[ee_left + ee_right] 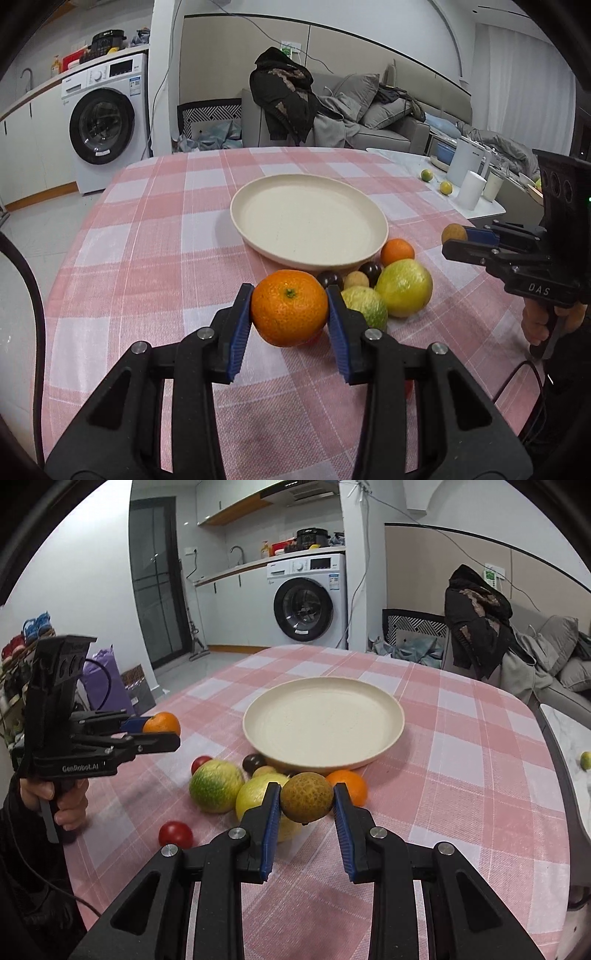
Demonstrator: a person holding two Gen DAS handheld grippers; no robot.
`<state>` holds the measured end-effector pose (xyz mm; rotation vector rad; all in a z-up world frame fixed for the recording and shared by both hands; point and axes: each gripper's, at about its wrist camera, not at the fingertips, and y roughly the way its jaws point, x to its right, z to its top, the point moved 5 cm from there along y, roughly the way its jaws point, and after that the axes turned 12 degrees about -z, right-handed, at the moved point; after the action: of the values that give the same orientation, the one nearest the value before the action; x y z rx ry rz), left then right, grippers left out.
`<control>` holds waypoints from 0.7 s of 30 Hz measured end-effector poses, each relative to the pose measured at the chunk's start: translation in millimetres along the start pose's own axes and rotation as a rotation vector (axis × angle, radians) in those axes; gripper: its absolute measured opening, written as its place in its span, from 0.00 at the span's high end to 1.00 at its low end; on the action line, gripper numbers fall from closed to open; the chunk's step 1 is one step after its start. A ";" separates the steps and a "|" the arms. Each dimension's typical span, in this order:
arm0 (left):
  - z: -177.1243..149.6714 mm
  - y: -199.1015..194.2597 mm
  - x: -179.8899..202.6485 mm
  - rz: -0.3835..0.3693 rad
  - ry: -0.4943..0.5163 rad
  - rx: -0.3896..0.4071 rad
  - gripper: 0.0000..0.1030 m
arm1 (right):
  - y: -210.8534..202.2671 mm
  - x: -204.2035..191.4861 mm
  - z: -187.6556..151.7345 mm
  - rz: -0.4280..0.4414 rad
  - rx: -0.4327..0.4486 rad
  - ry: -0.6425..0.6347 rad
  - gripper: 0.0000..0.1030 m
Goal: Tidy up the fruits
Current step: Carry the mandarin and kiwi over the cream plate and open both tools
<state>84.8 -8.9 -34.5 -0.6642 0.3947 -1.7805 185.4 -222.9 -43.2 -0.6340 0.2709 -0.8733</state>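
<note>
My left gripper (290,308) is shut on a large orange (289,308), held just above the pink checked cloth; it shows again at the left of the right wrist view as the left gripper (162,725) with the orange (162,723). My right gripper (306,797) is shut on a small brown round fruit (306,796), seen from the other side as the brown fruit (454,233). An empty cream plate (258,206) (388,701) lies beyond both. In front of it sit a yellow-green citrus (404,291), a green-yellow fruit (216,790), a small orange (397,252) and dark plums (371,271).
Two red fruits (176,834) (200,762) lie on the cloth near the left hand. A white side table (491,210) to the right holds cups, a kettle and two limes (446,187). A chair with a dark jacket (284,92) stands past the table's far edge.
</note>
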 end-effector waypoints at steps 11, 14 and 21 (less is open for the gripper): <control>26.9 18.6 3.4 0.003 0.019 0.038 0.65 | 3.6 9.7 27.0 -0.014 0.050 0.039 0.72; 33.7 24.4 2.5 0.003 0.021 0.042 0.65 | 9.5 7.8 33.2 -0.011 0.046 0.034 0.72; 43.6 45.9 -1.6 -0.013 0.006 0.032 0.65 | 24.3 5.7 40.6 0.001 0.031 0.037 0.72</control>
<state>147.0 -18.5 -27.0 -0.6400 0.3660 -1.7977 223.2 -199.4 -26.1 -0.5896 0.2904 -0.8868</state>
